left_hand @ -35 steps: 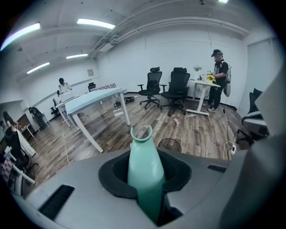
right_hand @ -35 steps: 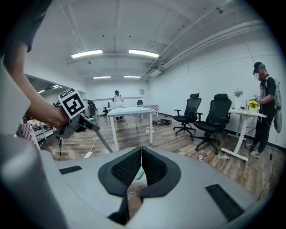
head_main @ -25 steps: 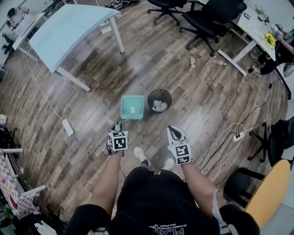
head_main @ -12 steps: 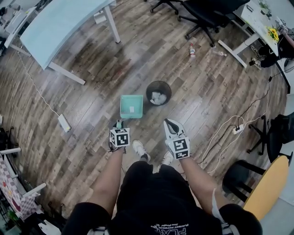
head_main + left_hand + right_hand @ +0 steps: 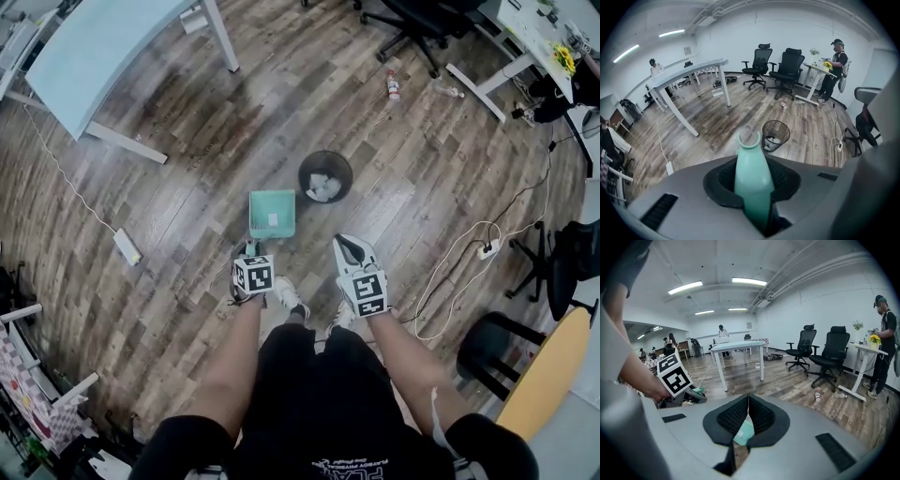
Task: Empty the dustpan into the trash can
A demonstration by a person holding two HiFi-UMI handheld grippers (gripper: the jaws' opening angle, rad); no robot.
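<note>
The teal dustpan lies on the wood floor just left of the round black mesh trash can, which has white paper inside. My left gripper is shut on the dustpan's long teal handle, which runs up between the jaws toward the trash can. To its right my right gripper hovers over the floor, shut and empty. In the right gripper view its pads meet, and the dustpan shows through the gap below them.
A pale blue desk stands at the back left and office chairs at the back. A bottle lies on the floor. A power strip lies left, with cables at the right. The person's shoes are below the grippers.
Both grippers have sunk toward the floor. The left one has kept its hold on the dustpan handle. The right one has stayed shut.
</note>
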